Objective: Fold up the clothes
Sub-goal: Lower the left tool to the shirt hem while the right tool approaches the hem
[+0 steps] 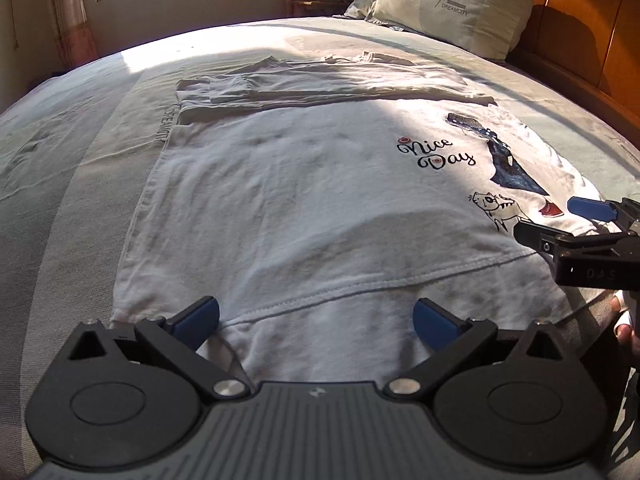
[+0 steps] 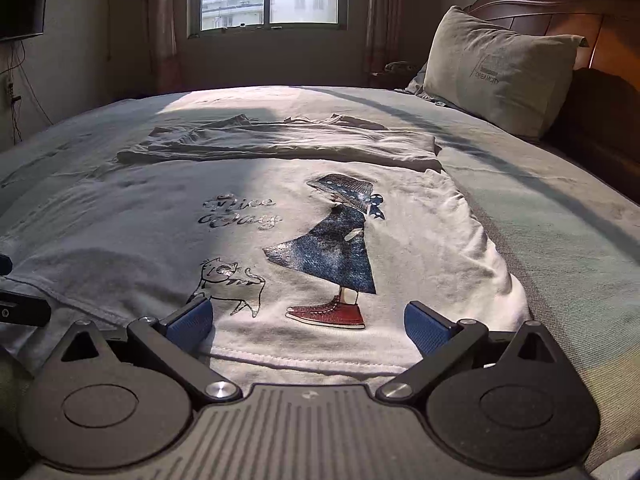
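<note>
While both of my grippers sit low over the near edge of the white T-shirt (image 1: 288, 200), neither has hold of anything. My left gripper (image 1: 316, 322) has its blue pads spread wide, with a hem seam of the shirt running between them; my right gripper (image 2: 308, 322) is just as wide apart, straddling the hem below the printed red shoe (image 2: 332, 314).

The shirt lies on the bed (image 1: 60, 168), print side up, its body fairly smooth, with the "Nice Day" lettering (image 1: 436, 154) and the girl-and-cat drawing (image 2: 332, 248) fully showing. Along the far side a long strip of cloth (image 1: 320, 84) is doubled over on top, a sleeve cuff resting on it. I judge that the far side and its sleeve already lie turned in. On the near side, by my left gripper, the cloth shows a second stitched edge, which may be another layer, though I cannot tell for certain.

So by my reckoning the fold is partly made: one long side lies in, while the broad printed panel is open and single. What is left, as I see it, is bringing the near side over and then shortening the length into a compact bundle. The pillow (image 2: 500, 68) by the headboard (image 2: 560, 8) stands well apart.
</note>
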A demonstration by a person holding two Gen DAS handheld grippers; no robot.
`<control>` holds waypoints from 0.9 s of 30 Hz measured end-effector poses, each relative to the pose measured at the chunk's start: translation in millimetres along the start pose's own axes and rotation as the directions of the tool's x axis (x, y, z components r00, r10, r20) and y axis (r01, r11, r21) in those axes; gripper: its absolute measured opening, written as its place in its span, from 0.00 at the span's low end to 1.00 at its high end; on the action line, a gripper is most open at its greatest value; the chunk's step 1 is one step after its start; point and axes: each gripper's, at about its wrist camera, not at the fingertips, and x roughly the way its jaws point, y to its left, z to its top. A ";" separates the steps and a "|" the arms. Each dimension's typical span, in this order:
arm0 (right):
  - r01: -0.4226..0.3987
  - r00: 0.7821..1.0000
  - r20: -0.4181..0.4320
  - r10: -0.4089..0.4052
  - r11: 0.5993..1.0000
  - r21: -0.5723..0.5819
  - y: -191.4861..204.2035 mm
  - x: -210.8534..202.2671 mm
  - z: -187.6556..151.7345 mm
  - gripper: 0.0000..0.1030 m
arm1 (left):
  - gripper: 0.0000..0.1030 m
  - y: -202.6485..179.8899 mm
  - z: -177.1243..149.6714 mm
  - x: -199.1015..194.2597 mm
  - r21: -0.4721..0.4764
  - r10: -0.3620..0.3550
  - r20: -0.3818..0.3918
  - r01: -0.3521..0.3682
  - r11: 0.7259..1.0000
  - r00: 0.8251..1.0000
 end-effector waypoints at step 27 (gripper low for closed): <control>-0.409 0.903 -0.095 0.418 0.773 -0.485 77.5 -106.9 26.6 0.89 | 0.99 -15.3 20.3 -35.5 0.587 0.010 0.177 -0.114 0.801 0.984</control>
